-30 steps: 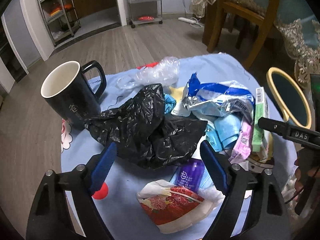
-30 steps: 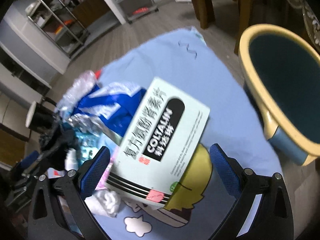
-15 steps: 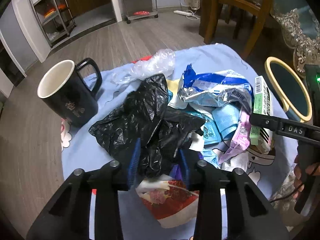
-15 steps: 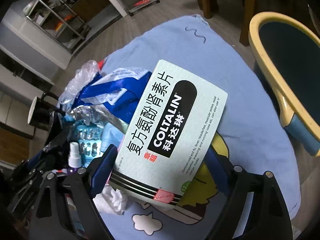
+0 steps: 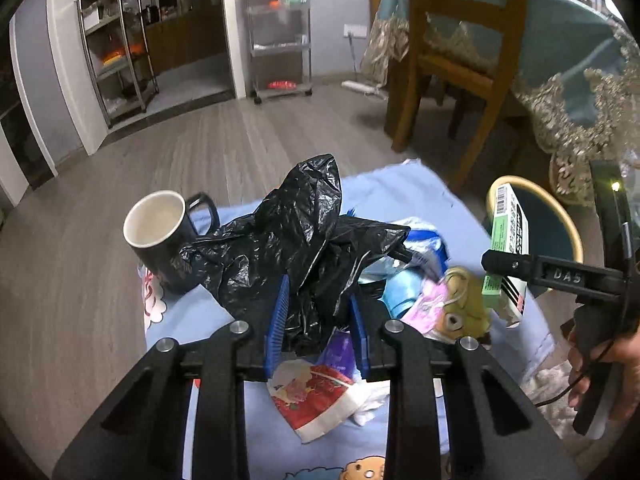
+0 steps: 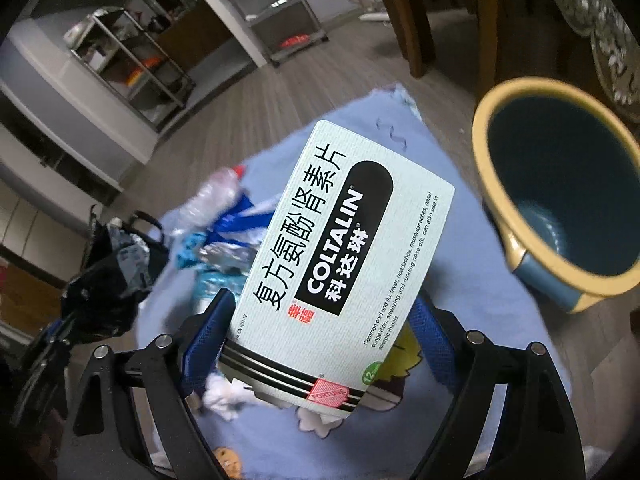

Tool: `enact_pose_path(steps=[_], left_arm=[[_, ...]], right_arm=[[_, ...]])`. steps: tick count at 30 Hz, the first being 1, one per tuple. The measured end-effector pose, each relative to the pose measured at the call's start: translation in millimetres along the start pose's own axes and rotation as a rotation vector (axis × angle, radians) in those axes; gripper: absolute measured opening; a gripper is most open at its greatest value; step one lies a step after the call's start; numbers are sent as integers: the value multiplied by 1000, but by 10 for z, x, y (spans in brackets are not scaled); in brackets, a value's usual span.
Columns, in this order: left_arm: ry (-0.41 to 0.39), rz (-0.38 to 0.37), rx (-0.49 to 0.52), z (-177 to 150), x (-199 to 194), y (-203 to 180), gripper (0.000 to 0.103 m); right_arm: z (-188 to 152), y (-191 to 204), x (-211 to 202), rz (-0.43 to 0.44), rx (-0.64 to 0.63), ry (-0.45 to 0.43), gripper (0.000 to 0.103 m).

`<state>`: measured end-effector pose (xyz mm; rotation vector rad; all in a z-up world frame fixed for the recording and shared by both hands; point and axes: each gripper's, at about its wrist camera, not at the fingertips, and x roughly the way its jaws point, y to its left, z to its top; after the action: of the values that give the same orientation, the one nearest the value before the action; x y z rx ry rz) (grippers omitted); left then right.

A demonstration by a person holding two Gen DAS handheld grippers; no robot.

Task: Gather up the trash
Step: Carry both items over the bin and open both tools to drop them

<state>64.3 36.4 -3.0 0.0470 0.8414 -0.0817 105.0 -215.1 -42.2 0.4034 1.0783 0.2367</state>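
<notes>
My left gripper [image 5: 318,320] is shut on a crumpled black plastic bag [image 5: 296,232] and holds it lifted above the blue cloth-covered table [image 5: 400,196]. My right gripper [image 6: 320,320] is shut on a pale green Coltalin medicine box [image 6: 340,248], raised above the table; it also shows in the left wrist view [image 5: 506,236]. A yellow-rimmed blue bin [image 6: 560,196] stands right of the box, beside the table. Loose trash lies on the table: blue and silver wrappers [image 6: 232,248], a clear plastic wrap [image 6: 208,196], a red and white wrapper [image 5: 316,396], a pink packet [image 5: 424,304].
A black mug [image 5: 160,236] stands at the table's left edge, touching the bag. A purple spray bottle [image 5: 340,356] lies under the left gripper. A wooden chair [image 5: 460,60] and a draped table [image 5: 580,60] stand behind. Metal shelves [image 5: 116,48] line the far wall.
My left gripper closed on the black bag and lifted it. My right gripper closed on the medicine box and raised it towards the bin.
</notes>
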Motion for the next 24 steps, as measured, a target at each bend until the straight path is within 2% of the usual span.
enact_pose_path(steps=[4,9,14,17,18,22,24], left_arm=[[-60,-9,27,137,-245,-104,28],[-114,-54,77,328,-405,-362,28],[-130,-130,159,452,-354,-802,28],[-131,-177,203,503,-239,-1147,28],[-124,-198,211,526,-185,-1253,28],[-98,-274,230,636,74,-1665,28],[-79,-306,227,669,201,-1833,28]], right_arm=[[198,83,-382,47,-37,-37,86],[510,-11,-881,15,-117,-112,86],[858,-498,-1196,-121,-120,-197,86],[881,-808,-1205,-240,-128,-244,86],[870,-930,-1200,-263,-119,-235,86],[986,-1385,-1128,-299,-36,-202,86],[1034,-1613,-1091,-287,21,-179,86]])
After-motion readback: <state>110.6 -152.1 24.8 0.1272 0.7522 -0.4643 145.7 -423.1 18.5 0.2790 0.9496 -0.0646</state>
